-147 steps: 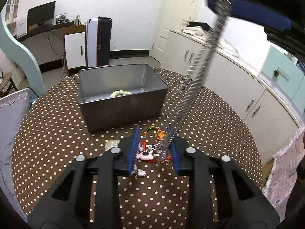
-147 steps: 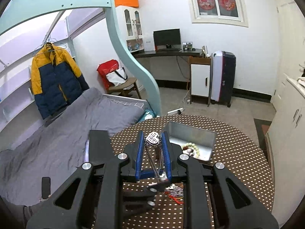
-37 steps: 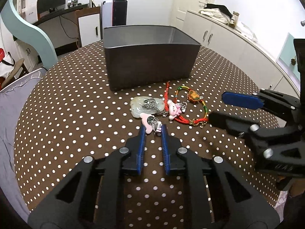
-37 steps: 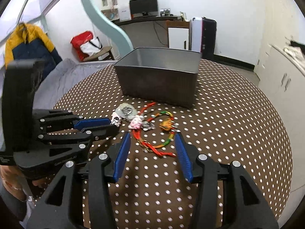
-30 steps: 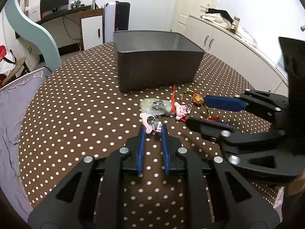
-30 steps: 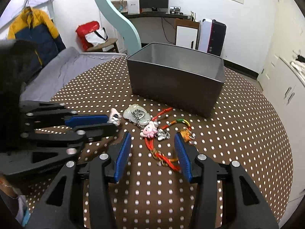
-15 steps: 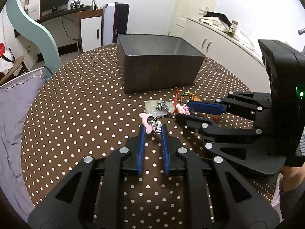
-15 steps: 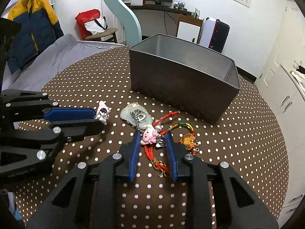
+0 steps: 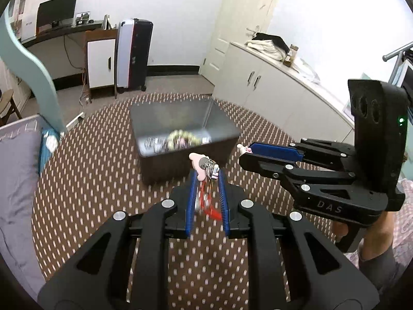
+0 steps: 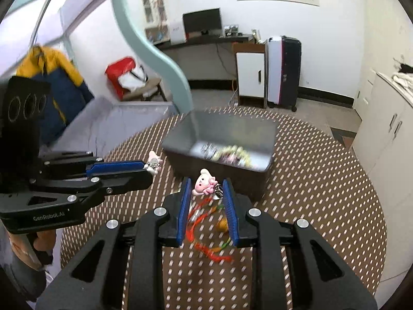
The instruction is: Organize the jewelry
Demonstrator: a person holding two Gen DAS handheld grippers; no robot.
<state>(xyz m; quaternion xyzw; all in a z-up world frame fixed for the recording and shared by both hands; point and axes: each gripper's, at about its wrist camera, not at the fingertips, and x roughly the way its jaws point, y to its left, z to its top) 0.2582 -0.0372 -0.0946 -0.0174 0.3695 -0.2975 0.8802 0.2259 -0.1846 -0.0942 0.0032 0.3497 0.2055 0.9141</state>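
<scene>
My left gripper (image 9: 206,174) is shut on a small pink charm with a metal clasp (image 9: 202,164), held clear above the table. My right gripper (image 10: 206,184) has its jaws closing on a pink bunny charm (image 10: 204,181), which is lifted off the cloth between the pads. Each gripper shows in the other's view: the right gripper (image 9: 244,152) at the right, the left gripper (image 10: 152,166) at the left. Just beyond both stands the open grey box (image 10: 258,131) with pale beads (image 10: 232,152) inside. Blurred on the table under the fingers lies a red cord with a coloured bracelet (image 10: 211,235).
The round table has a brown cloth with white dots (image 9: 90,168). A grey bed (image 10: 85,126) lies beyond its left edge. White cabinets (image 9: 271,87) run along the right. A person's hand (image 9: 374,235) grips the right tool.
The right jaws closed around the bunny charm. Both grippers then rose with their charms, so the box's inside now shows. The cord and bracelet stayed on the table.
</scene>
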